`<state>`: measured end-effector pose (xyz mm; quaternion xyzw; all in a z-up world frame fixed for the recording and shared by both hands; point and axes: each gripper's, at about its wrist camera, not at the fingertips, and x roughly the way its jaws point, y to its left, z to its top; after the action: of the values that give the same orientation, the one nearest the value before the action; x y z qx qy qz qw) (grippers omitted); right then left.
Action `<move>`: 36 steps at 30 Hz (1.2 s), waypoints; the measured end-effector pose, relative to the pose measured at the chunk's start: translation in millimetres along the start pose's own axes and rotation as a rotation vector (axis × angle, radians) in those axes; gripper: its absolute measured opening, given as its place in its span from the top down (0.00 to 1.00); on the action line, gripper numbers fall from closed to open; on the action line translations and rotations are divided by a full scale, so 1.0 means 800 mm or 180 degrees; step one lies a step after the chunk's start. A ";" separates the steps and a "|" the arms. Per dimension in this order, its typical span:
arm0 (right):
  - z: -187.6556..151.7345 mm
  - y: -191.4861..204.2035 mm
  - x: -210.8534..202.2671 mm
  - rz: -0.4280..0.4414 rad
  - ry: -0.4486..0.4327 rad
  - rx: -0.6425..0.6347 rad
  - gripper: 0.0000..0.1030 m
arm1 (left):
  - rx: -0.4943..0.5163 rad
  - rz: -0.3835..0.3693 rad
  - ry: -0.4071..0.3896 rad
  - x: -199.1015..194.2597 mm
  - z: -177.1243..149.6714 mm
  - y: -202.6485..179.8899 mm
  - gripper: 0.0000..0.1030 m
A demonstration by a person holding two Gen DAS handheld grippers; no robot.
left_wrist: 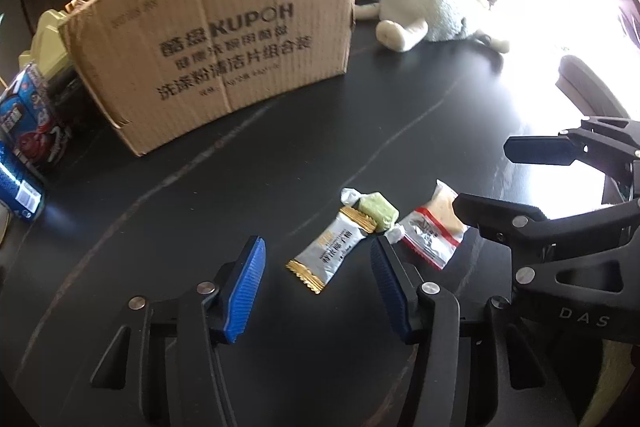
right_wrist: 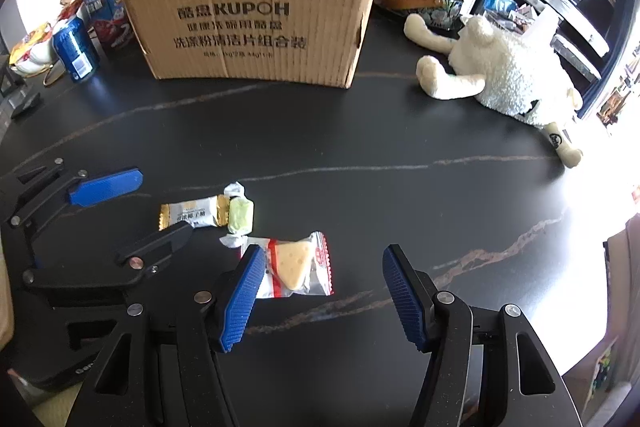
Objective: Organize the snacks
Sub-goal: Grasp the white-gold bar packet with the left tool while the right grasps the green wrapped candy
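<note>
Three small snacks lie together on the black table: a silver and gold wrapped bar [left_wrist: 332,251] [right_wrist: 192,215], a green wrapped candy [left_wrist: 376,213] [right_wrist: 240,215], and a clear and red packet with a cheese-shaped piece [left_wrist: 434,227] [right_wrist: 296,265]. My left gripper [left_wrist: 318,263] [right_wrist: 156,207] is open, its fingers either side of the silver bar. My right gripper [right_wrist: 324,275] [left_wrist: 516,183] is open over the cheese packet's right part, its left pad [right_wrist: 244,295] overlapping the packet. An open cardboard box [left_wrist: 224,43] [right_wrist: 256,7] stands behind.
A white plush sheep [left_wrist: 432,15] [right_wrist: 504,75] lies at the right of the box. A blue can [right_wrist: 76,49] [left_wrist: 18,187], blue snack cartons [left_wrist: 32,115] [right_wrist: 108,15] and bags stand at the box's left. A tray of items [right_wrist: 420,3] sits behind the sheep.
</note>
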<state>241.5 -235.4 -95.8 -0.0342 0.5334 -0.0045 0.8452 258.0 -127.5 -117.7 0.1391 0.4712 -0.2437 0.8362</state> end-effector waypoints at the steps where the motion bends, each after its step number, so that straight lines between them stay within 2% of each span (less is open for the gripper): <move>1: -0.001 0.000 0.001 0.0001 0.0020 -0.0003 0.39 | 0.0011 -0.0005 0.0014 0.002 0.000 -0.001 0.49; 6: -0.002 0.000 0.006 0.0012 0.0067 -0.0004 0.39 | -0.0015 -0.0100 0.0076 0.012 0.004 0.001 0.54; 14: -0.003 -0.005 0.012 0.0035 0.0154 0.0059 0.39 | 0.0054 -0.0118 0.0135 0.026 0.008 -0.004 0.60; 21: -0.002 -0.004 0.019 0.0069 0.0209 0.0052 0.39 | 0.0015 -0.0191 0.0185 0.033 0.009 -0.003 0.78; 29: -0.001 -0.011 0.028 0.0159 0.0288 0.0145 0.39 | -0.0036 -0.0199 0.0126 0.020 0.009 -0.003 0.81; 36: 0.011 0.001 0.022 0.0287 0.0131 0.0059 0.39 | -0.0259 0.0015 -0.0018 -0.010 0.014 0.021 0.82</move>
<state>257.2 -234.7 -107.7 -0.0022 0.5516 0.0279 0.8337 271.9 -116.2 -104.8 0.1055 0.4780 -0.2228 0.8431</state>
